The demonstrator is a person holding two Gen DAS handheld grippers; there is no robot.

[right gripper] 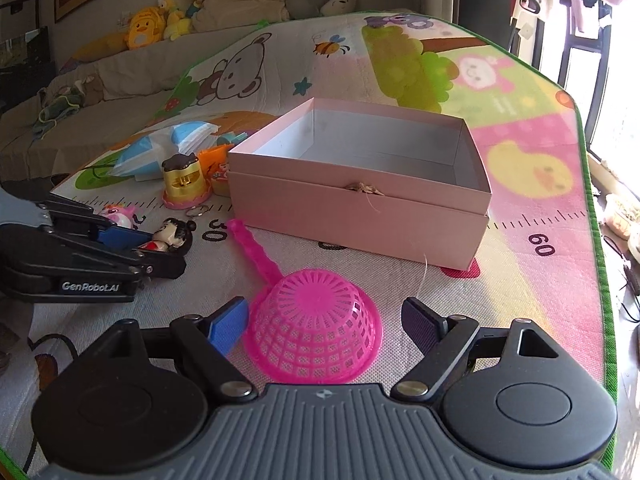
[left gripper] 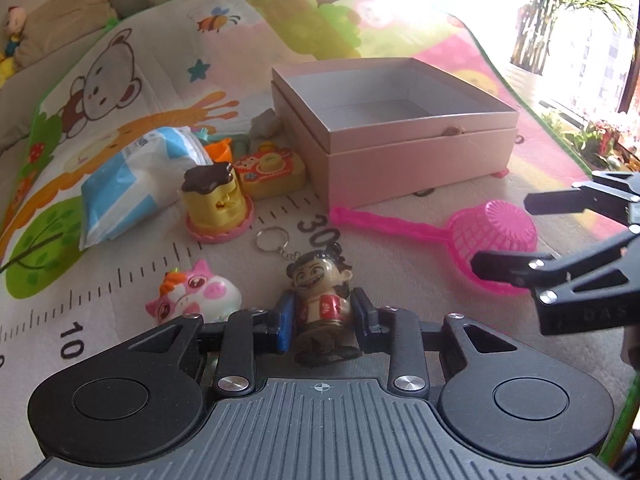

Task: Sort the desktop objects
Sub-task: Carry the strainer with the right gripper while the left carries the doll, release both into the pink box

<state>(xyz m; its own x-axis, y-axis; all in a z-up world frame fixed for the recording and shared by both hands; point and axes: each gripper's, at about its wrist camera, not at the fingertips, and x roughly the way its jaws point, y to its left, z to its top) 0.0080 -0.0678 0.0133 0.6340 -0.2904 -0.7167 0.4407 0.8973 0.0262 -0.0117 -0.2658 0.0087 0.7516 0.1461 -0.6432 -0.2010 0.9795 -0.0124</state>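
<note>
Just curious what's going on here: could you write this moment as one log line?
left hand-held gripper: shut on figurine keychain | right hand-held gripper: open around pink strainer, on mat | pink box: open, nothing inside

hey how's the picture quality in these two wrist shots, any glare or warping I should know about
Left wrist view: window glare blows out the upper right, washing out the mat behind the pink box; the figurine in the left gripper stays sharp. Right wrist view: more even light, glare only at the right edge; fisheye bends the mat's border; the pink strainer is crisp.
</note>
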